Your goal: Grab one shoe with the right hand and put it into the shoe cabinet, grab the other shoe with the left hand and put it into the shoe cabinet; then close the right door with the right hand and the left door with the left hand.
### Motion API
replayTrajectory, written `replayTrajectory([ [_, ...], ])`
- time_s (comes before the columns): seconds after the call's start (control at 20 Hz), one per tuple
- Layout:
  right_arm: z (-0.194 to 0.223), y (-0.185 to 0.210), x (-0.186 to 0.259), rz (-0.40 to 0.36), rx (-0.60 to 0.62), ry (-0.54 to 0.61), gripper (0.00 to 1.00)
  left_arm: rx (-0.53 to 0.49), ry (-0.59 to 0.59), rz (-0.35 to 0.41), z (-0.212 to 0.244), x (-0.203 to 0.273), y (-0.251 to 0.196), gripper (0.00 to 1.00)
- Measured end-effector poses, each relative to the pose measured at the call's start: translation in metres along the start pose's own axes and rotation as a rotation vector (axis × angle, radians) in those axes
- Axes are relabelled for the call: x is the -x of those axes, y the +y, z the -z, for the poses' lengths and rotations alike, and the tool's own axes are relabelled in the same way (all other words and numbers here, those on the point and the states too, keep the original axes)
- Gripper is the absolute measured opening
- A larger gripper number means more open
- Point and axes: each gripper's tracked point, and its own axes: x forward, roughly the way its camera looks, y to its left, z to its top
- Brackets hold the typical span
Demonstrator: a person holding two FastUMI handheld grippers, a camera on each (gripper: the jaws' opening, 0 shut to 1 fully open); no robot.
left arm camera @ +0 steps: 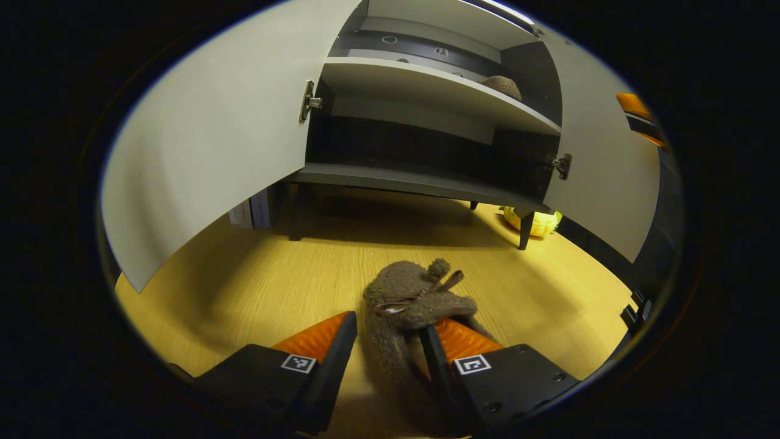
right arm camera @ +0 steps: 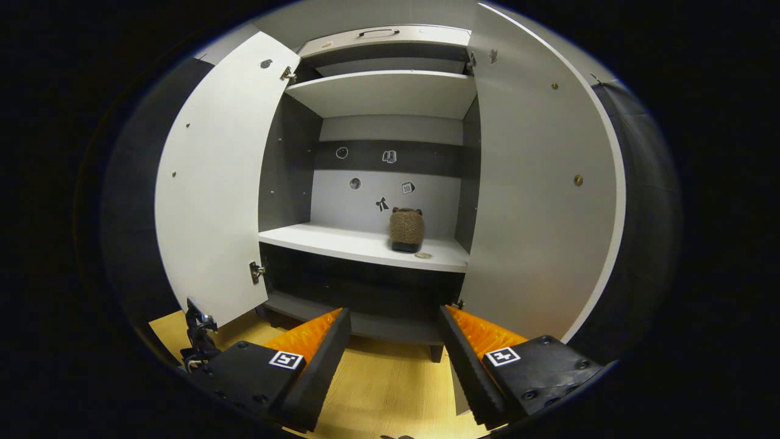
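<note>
One shoe (right arm camera: 406, 228) stands on the cabinet shelf (right arm camera: 341, 244). Right gripper (right arm camera: 393, 341): jaws wide, empty. Left gripper (left arm camera: 390, 347): jaws wide astride the second shoe (left arm camera: 414, 299) on the surface (left arm camera: 256, 286). Risk: soft fleece slipping from an off-centre grip.

Two shoes: one on the floor (left arm camera: 244, 286) between the left gripper's fingers (left arm camera: 332, 347), shoe (left arm camera: 408, 299), and one on the cabinet's (right arm camera: 390, 91) middle shelf (right arm camera: 341, 242), shoe (right arm camera: 406, 228). Two doors (both open): left door (right arm camera: 213, 183), right door (right arm camera: 536, 195). Two grippers, each with two fingers. One yellow object (left arm camera: 536, 222) lies under the cabinet.
</note>
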Motion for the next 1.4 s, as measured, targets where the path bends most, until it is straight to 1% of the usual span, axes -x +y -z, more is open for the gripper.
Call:
replayTrajectory([
  [0.05,0.001,0.000,-0.004,-0.005,-0.008,0.003,0.93,0.001,0.014,-0.004,0.002,-0.004,0.001,0.63],
  [0.15,0.005,-0.001,-0.011,-0.014,-0.028,0.019,0.93,0.001,0.053,-0.001,0.006,-0.012,0.001,0.60],
  [0.2,0.006,-0.002,-0.014,-0.014,-0.033,0.026,0.93,-0.009,0.041,0.008,0.002,-0.017,-0.001,0.59],
  [0.25,0.008,-0.005,-0.017,-0.011,-0.033,0.032,0.93,-0.029,0.036,0.007,-0.001,-0.021,-0.002,0.53],
  [0.3,0.009,-0.006,-0.019,-0.008,-0.032,0.038,0.93,-0.051,0.042,-0.010,0.000,-0.022,0.001,0.47],
  [0.35,0.011,-0.007,-0.020,-0.006,-0.031,0.043,0.93,-0.067,0.044,-0.022,-0.001,-0.025,0.003,0.36],
  [0.4,0.013,-0.008,-0.021,-0.006,-0.032,0.049,0.93,-0.084,0.043,-0.029,-0.002,-0.024,0.003,0.27],
  [0.45,0.015,-0.008,-0.021,-0.010,-0.034,0.057,0.93,-0.091,0.044,-0.026,-0.002,-0.023,0.003,0.14],
  [0.5,0.016,-0.007,-0.021,-0.012,-0.034,0.063,0.93,-0.076,0.054,-0.006,-0.001,-0.022,-0.001,0.10],
  [0.55,0.016,-0.007,-0.021,-0.013,-0.033,0.065,0.93,-0.048,0.059,-0.004,-0.002,-0.019,-0.002,0.06],
  [0.65,0.014,-0.007,-0.022,-0.019,-0.034,0.068,0.93,-0.059,0.051,-0.026,-0.013,-0.008,-0.001,0.07],
  [0.8,0.003,-0.007,-0.021,-0.022,-0.032,0.061,0.93,-0.103,-0.013,-0.049,-0.060,0.021,-0.009,0.06],
  [0.95,-0.012,0.001,-0.016,-0.044,-0.044,0.055,0.93,-0.092,-0.101,-0.073,-0.130,0.054,-0.019,0.06],
  [1.05,-0.027,0.008,-0.011,-0.071,-0.056,0.037,0.93,-0.086,-0.142,-0.070,-0.181,0.067,-0.025,0.06],
  [1.25,-0.057,0.014,-0.008,-0.119,-0.054,-0.008,0.93,-0.132,-0.266,-0.123,-0.281,0.091,-0.029,0.06],
  [1.4,-0.080,0.020,-0.013,-0.182,-0.070,-0.045,0.93,-0.126,-0.367,-0.111,-0.347,0.103,-0.046,0.06],
])
